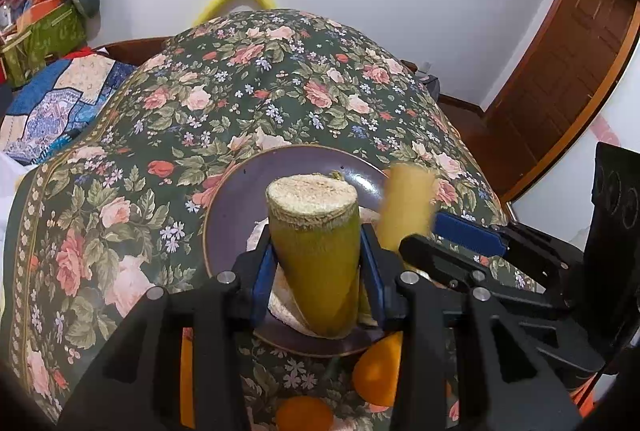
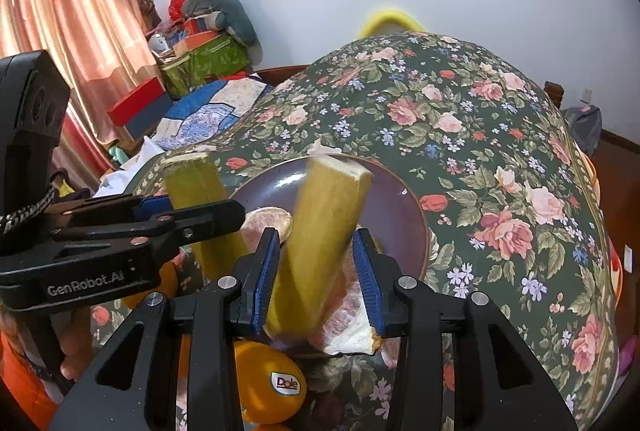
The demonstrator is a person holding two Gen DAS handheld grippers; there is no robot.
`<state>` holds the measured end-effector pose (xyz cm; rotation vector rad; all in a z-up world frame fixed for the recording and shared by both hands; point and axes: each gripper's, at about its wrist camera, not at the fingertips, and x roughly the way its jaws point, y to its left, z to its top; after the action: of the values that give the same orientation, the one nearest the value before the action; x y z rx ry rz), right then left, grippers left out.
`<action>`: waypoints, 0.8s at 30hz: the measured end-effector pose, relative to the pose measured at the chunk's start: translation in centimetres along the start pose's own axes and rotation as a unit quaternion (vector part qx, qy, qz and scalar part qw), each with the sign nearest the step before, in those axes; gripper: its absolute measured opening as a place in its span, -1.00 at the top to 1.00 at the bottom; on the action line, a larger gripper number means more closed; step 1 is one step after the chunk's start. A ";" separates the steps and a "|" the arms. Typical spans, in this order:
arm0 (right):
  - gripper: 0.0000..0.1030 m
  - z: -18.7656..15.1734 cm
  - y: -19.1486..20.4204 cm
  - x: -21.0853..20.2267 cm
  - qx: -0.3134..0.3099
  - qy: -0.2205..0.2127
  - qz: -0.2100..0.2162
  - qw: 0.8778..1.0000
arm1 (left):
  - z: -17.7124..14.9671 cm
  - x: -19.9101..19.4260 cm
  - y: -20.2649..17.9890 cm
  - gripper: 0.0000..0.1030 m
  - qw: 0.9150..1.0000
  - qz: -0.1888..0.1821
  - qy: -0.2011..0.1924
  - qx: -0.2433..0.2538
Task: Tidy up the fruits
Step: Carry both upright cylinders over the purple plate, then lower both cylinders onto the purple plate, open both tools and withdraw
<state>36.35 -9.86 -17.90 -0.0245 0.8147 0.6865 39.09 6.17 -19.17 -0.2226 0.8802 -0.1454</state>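
Note:
My left gripper [image 1: 318, 269] is shut on a thick yellow-green sugarcane piece [image 1: 314, 255], held upright over a purple plate [image 1: 236, 207] on the floral tablecloth. My right gripper [image 2: 316, 281] holds a second sugarcane piece [image 2: 320, 235], tilted and motion-blurred, with its pads apart from the cane's sides at the tips. That piece also shows in the left wrist view [image 1: 404, 211] beside the right gripper [image 1: 452, 243]. The left gripper [image 2: 188, 215] and its cane [image 2: 200, 195] show at the left of the right wrist view. Peeled pomelo segments [image 2: 348, 315] lie on the plate [image 2: 396, 215].
Oranges [image 1: 378, 371] lie on the cloth at the near edge of the plate; one carries a Dole sticker [image 2: 272, 387]. The floral tablecloth [image 1: 280, 99] covers the whole table. A bed with boxes and cushions [image 2: 200, 63] stands to the left, a wooden door [image 1: 560, 79] to the right.

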 end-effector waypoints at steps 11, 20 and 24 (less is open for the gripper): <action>0.30 -0.1 0.2 -0.8 -0.007 -0.008 -0.012 1.000 | 0.0 -0.5 -0.4 0.25 1.000 0.003 -0.006 0.008; 0.30 -0.3 0.9 -2.5 -0.008 -0.016 -0.020 1.000 | -1.0 -2.8 -0.6 0.25 1.000 0.013 -0.017 0.009; 0.30 -0.5 1.7 -4.1 -0.009 -0.022 -0.024 0.999 | -1.6 -5.2 -0.7 0.25 0.999 0.021 -0.028 0.011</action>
<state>33.06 -10.98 -15.10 -0.0440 0.7635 0.6474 34.55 6.45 -16.10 -0.1876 0.8259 -0.1093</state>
